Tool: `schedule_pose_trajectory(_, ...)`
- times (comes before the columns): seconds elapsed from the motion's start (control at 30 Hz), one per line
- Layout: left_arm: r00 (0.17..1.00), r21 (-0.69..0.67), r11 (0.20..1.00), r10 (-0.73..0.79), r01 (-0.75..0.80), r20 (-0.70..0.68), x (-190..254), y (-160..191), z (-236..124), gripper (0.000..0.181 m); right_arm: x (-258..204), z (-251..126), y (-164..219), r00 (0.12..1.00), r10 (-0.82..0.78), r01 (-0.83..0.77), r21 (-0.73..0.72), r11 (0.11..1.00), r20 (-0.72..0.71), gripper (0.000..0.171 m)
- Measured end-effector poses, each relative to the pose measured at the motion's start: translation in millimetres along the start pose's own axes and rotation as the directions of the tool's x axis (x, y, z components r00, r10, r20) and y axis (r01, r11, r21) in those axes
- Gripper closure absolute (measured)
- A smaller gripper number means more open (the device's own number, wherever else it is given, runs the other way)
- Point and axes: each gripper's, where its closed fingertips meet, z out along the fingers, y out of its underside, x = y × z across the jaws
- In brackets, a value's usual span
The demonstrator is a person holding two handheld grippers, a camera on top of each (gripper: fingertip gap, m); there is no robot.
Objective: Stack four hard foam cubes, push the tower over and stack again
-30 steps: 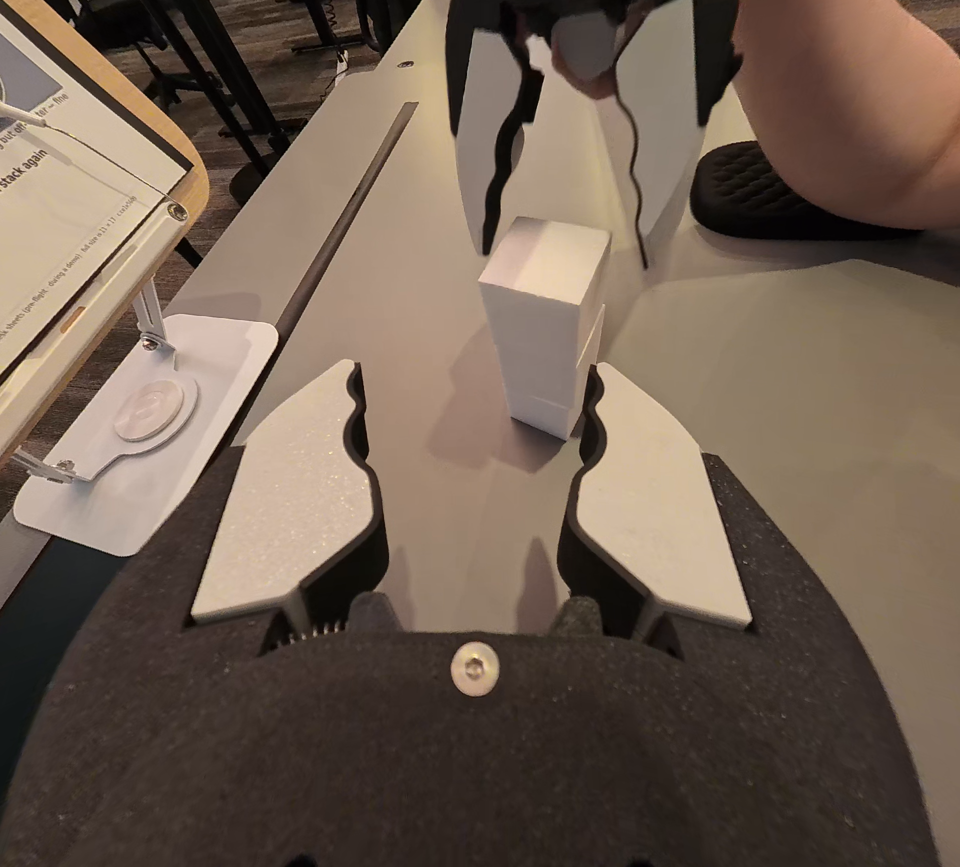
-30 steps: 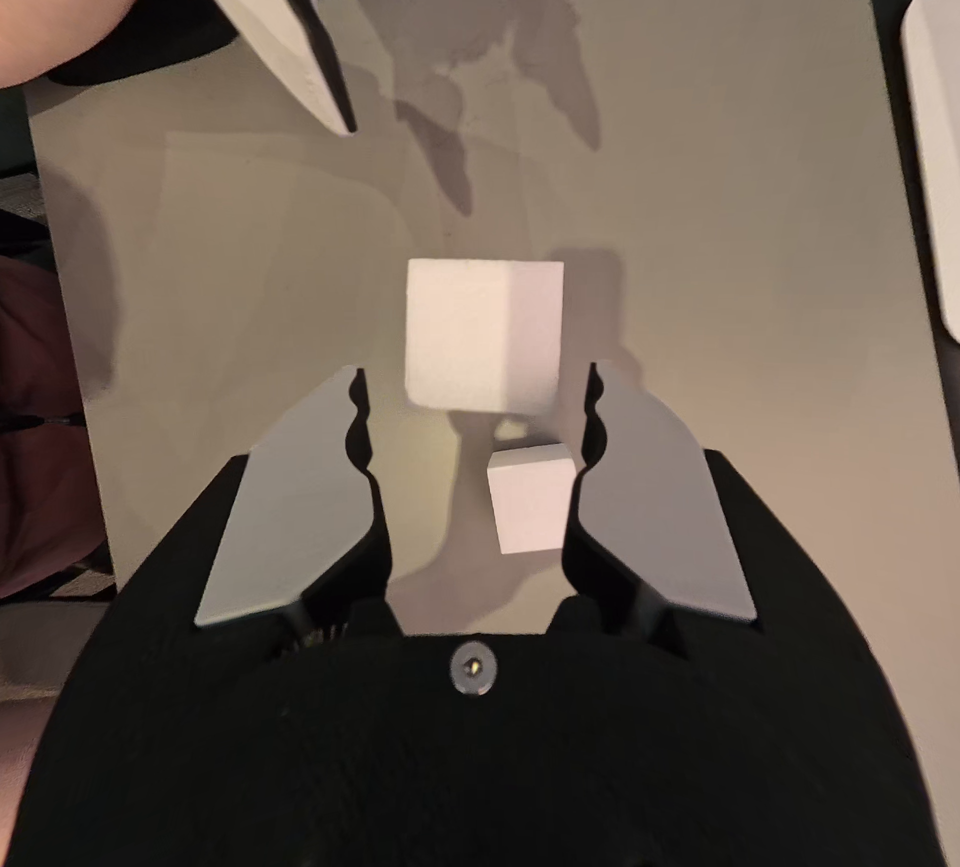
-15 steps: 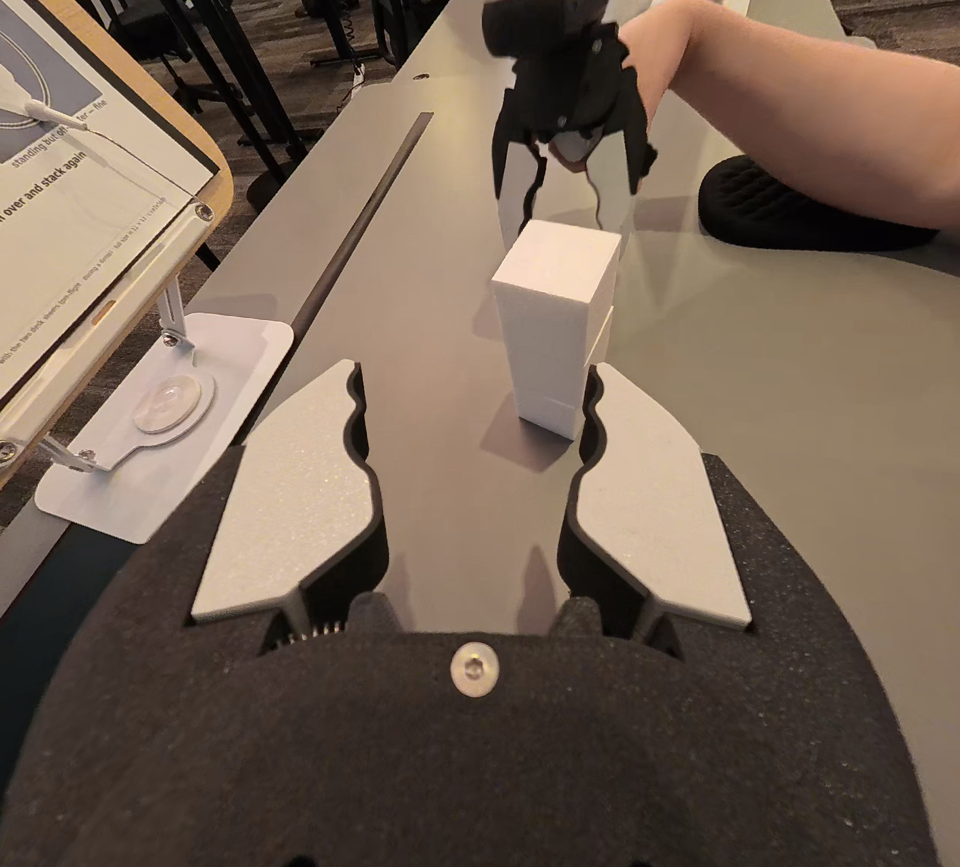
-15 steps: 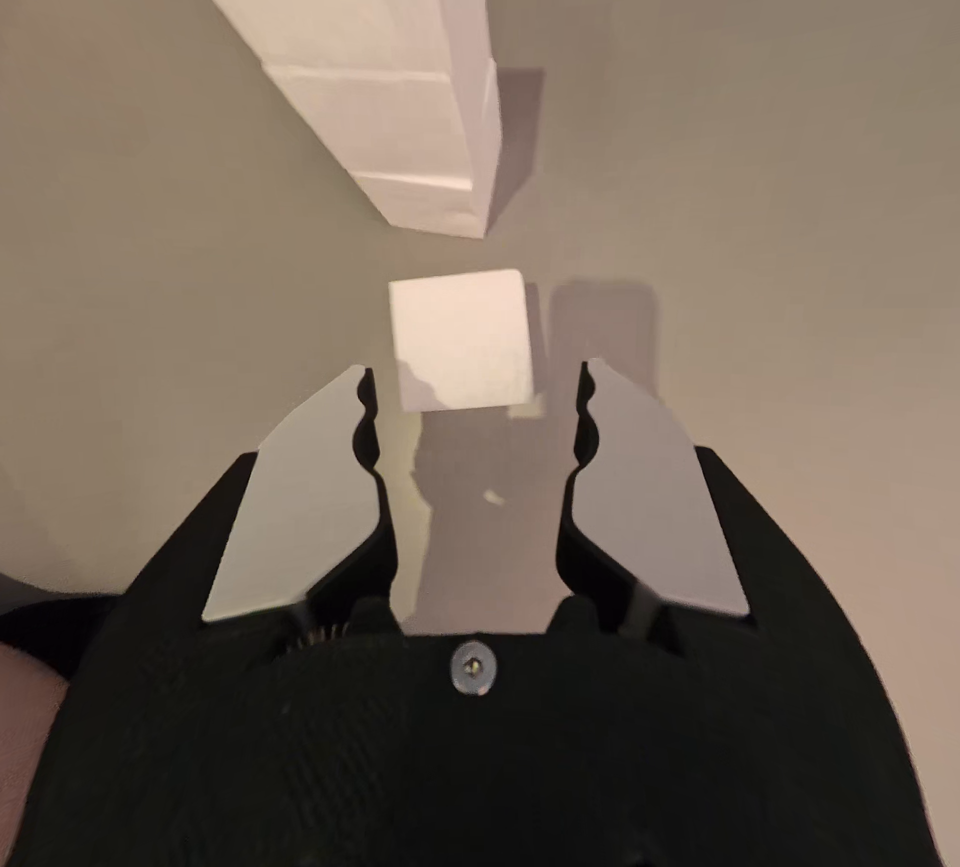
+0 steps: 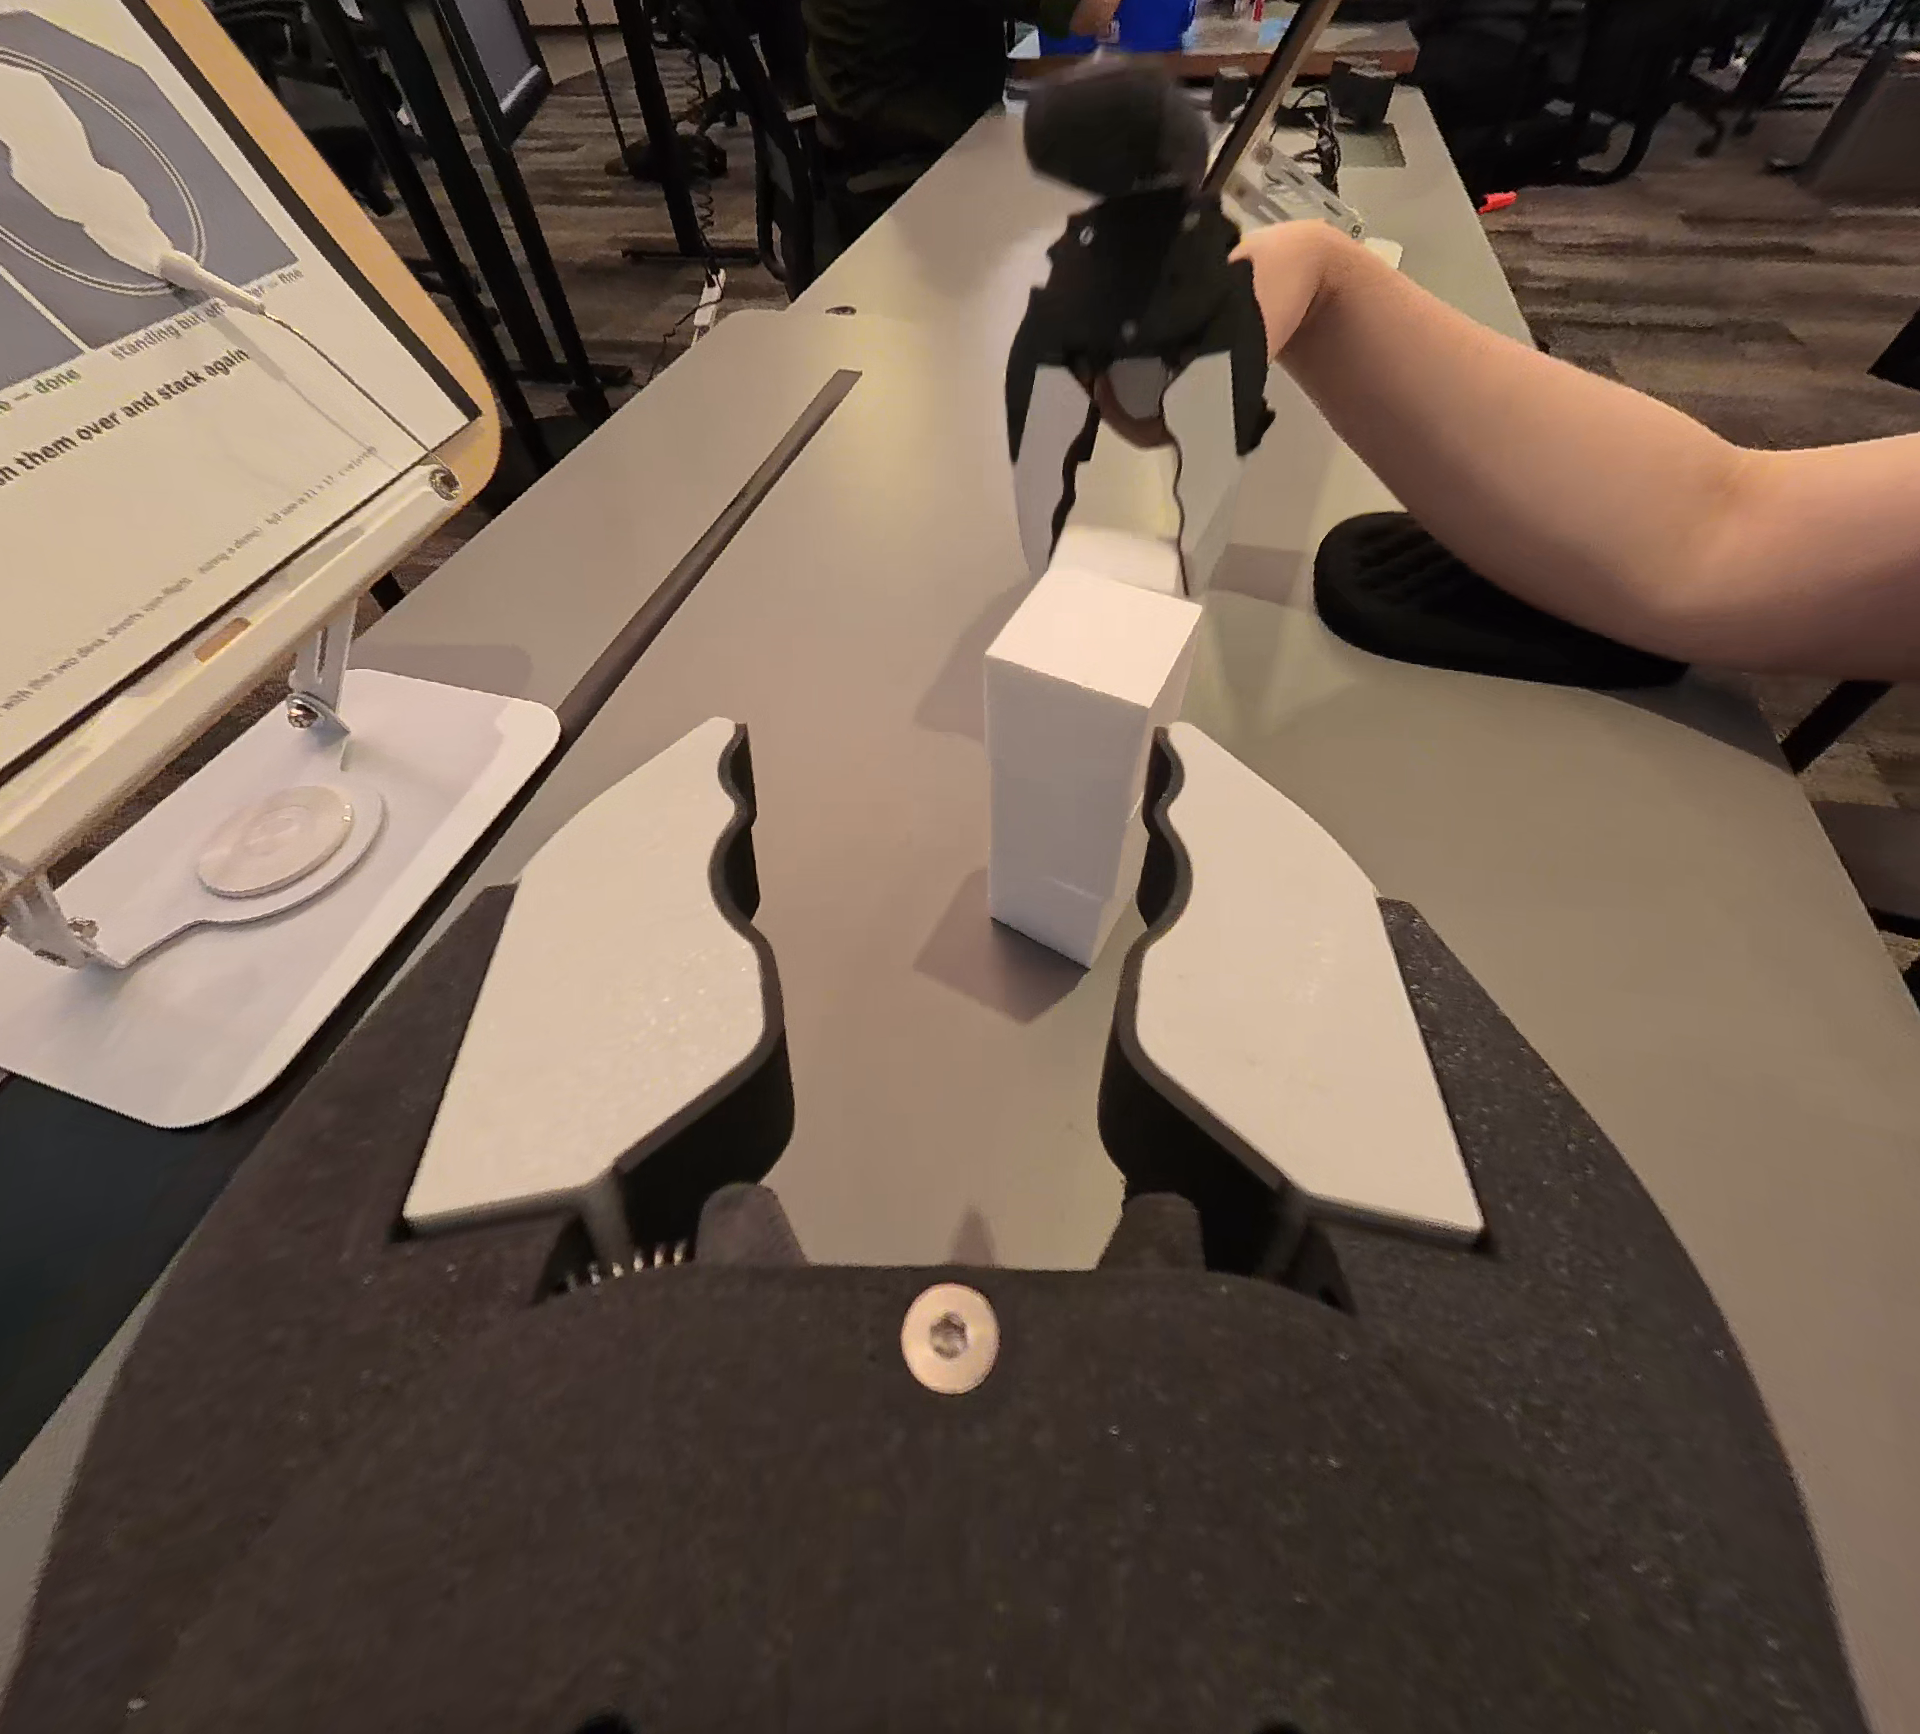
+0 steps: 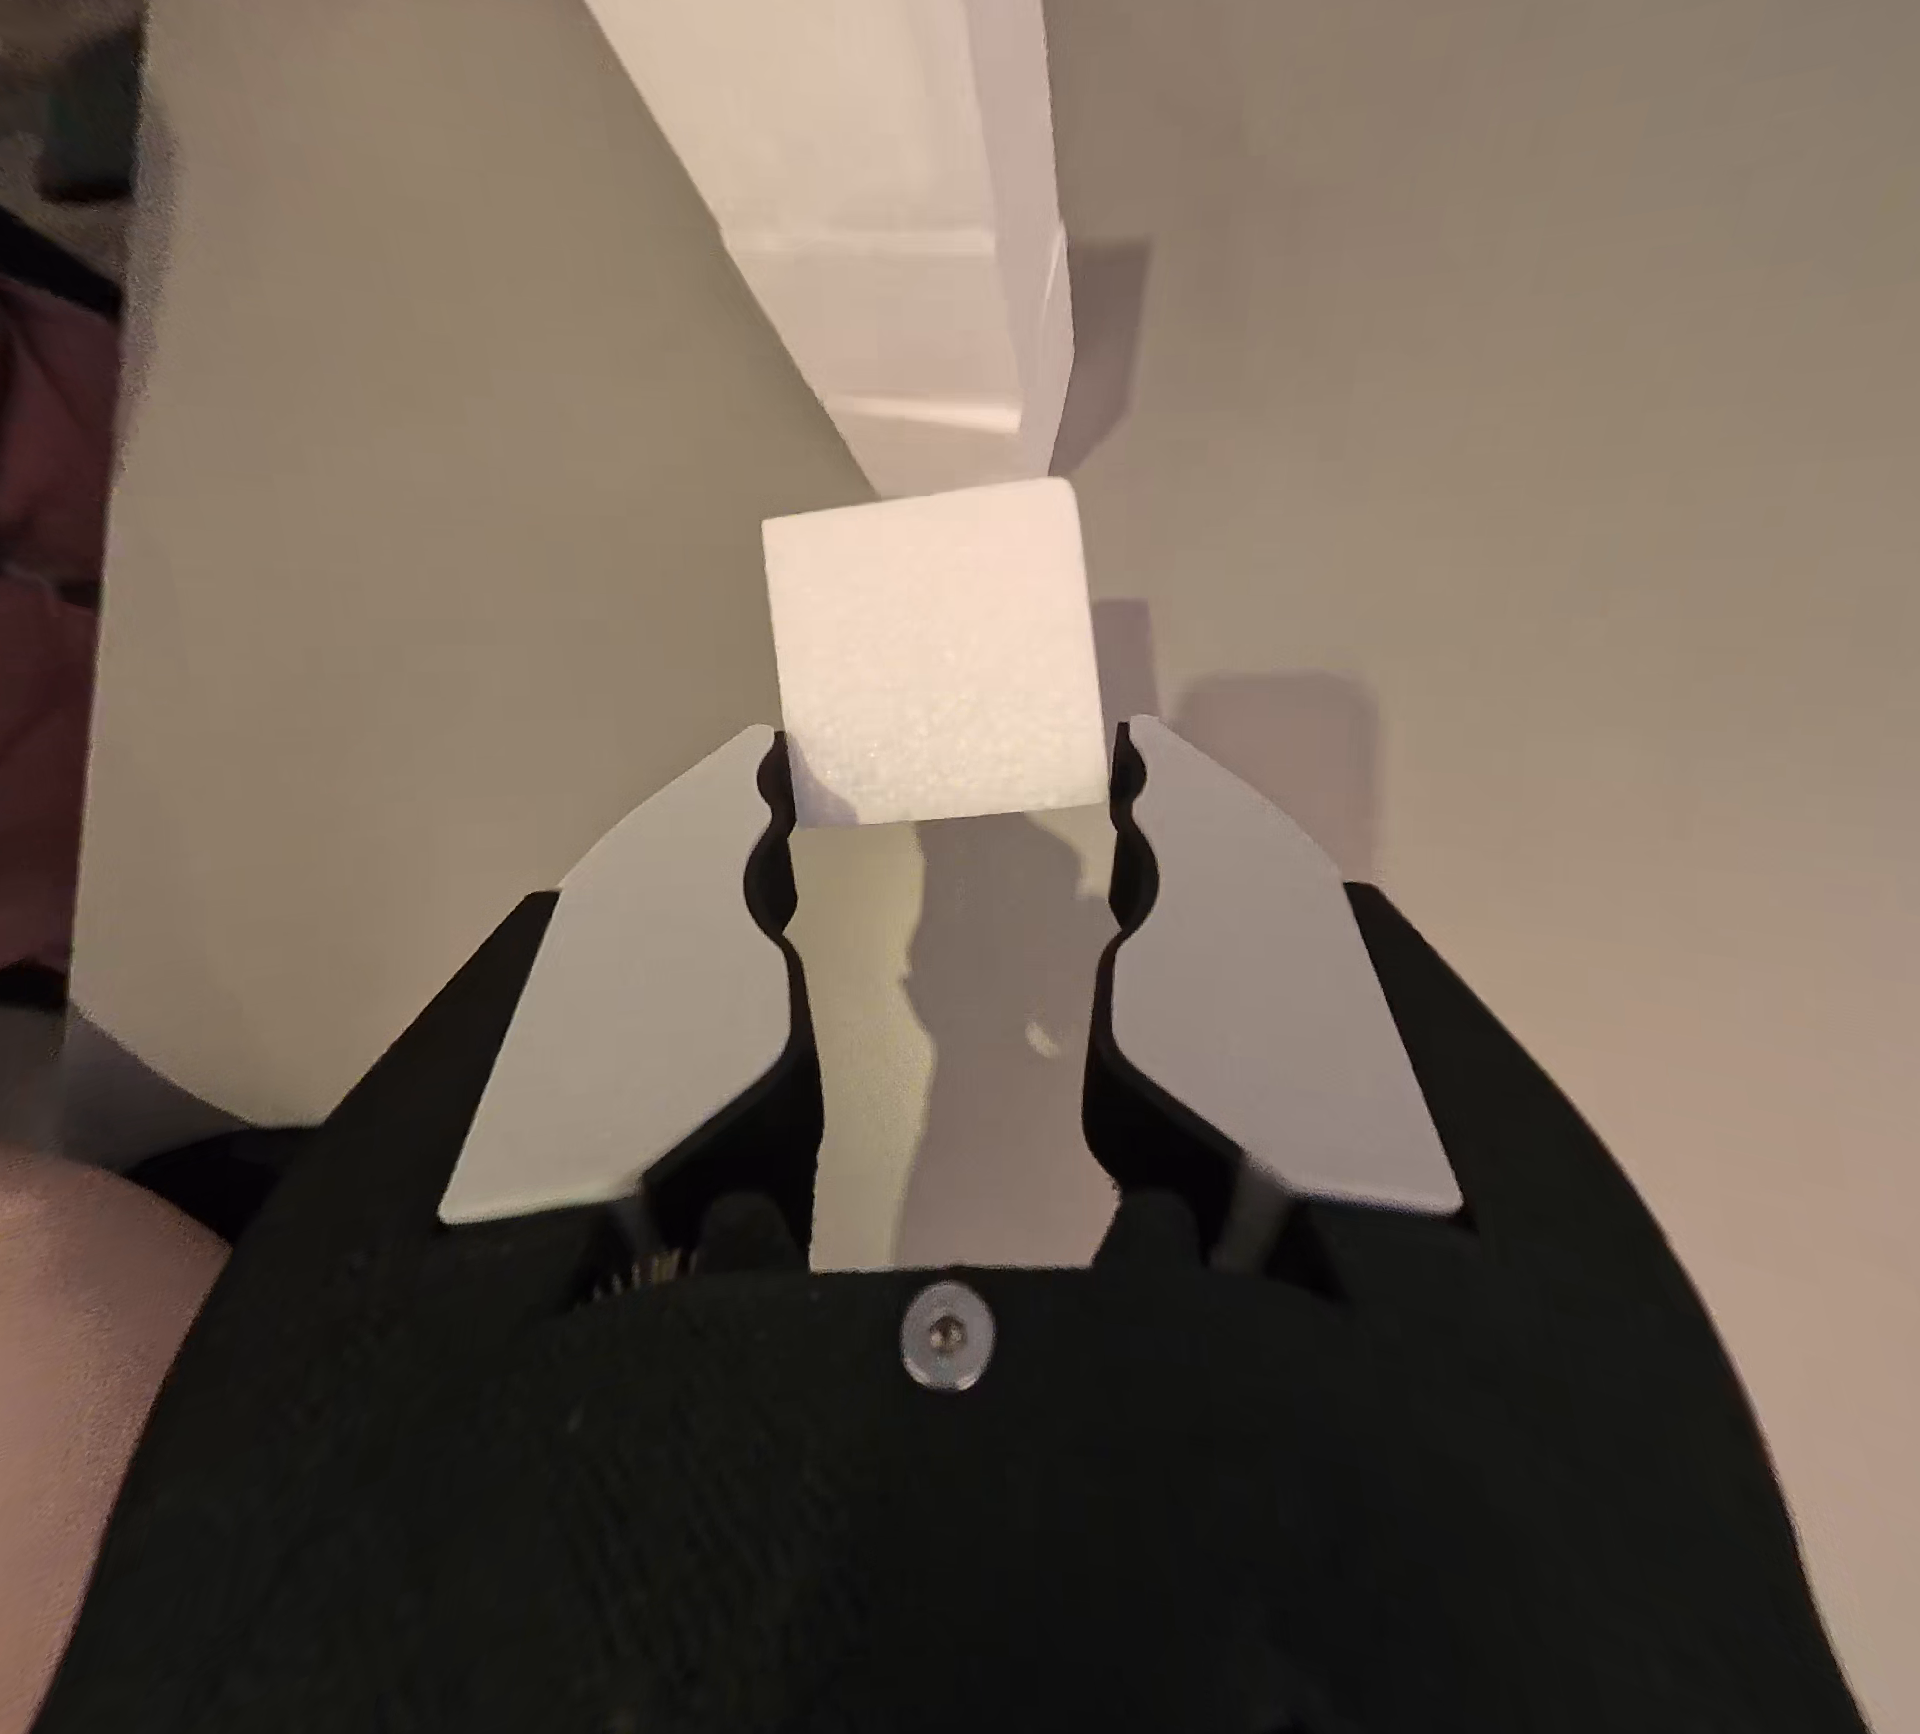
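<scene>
A tower of three white foam cubes stands upright on the grey table. My left gripper is open and empty, with the tower just beyond its right fingertip. My right gripper hangs behind the tower, pointing down. In the right wrist view the right gripper has its jaws drawn in against the sides of a loose fourth cube that rests on the table. The tower stands just beyond that cube. In the left wrist view the tower hides most of the loose cube.
A tilted board on a white stand base sits at the left table edge. A dark groove runs along the table. A black wrist pad lies at the right under a person's forearm. People work at far desks. Spacing between my two grippers at the tips: around 25 cm.
My right gripper has moved from above the tower to behind it, come down over the loose cube and narrowed its jaws onto it. My left gripper has drawn back slightly and stays open.
</scene>
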Motion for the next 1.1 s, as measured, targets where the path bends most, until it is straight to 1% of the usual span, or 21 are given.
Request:
schedule_pose_trajectory(0.07,1.000,0.006,1.000,0.006,-0.006,0.010,-2,-2,-3,0.110,3,-22,-24,0.997,0.006,0.001,0.093,0.996,-0.077,0.112)
schedule_pose_trajectory(0.13,1.000,0.004,1.000,0.012,-0.012,0.017,-3,-2,-5,0.112,5,-44,-53,0.987,0.062,-0.034,0.186,0.982,-0.145,0.112)
schedule_pose_trajectory(0.2,1.000,-0.001,1.000,0.015,-0.015,0.024,-4,-1,-5,0.112,-4,-61,-87,0.981,0.117,-0.068,0.291,0.954,-0.155,0.112)
schedule_pose_trajectory(0.27,0.999,-0.009,1.000,0.018,-0.018,0.026,-5,0,-4,0.112,-14,-66,-115,0.975,0.158,-0.094,0.359,0.929,-0.154,0.112)
schedule_pose_trajectory(0.37,0.999,-0.024,0.999,0.022,-0.021,0.025,-4,2,-3,0.112,-27,-53,-141,0.979,0.160,-0.105,0.369,0.923,-0.122,0.112)
schedule_pose_trajectory(0.43,1.000,-0.032,0.999,0.022,-0.021,0.021,-3,4,-2,0.112,-31,-41,-145,0.981,0.159,-0.116,0.323,0.939,-0.112,0.112)
schedule_pose_trajectory(0.5,0.999,-0.038,0.999,0.026,-0.026,0.022,-3,4,-1,0.111,-26,-32,-140,0.973,0.177,-0.135,0.256,0.957,-0.148,0.111)
schedule_pose_trajectory(0.63,0.999,-0.036,0.999,0.025,-0.024,0.024,-4,4,-2,0.111,-25,-19,-129,0.970,0.175,-0.149,0.153,0.977,-0.171,0.111)
schedule_pose_trajectory(0.93,1.000,-0.050,0.998,0.026,-0.025,0.018,-4,7,1,0.112,-31,-8,-127,0.979,0.135,-0.122,0.093,0.988,-0.151,0.111)
schedule_pose_trajectory(1.1,1.000,-0.057,0.998,0.026,-0.025,0.011,-2,9,3,0.112,-29,-5,-129,0.980,0.135,-0.121,0.100,0.988,-0.148,0.111)
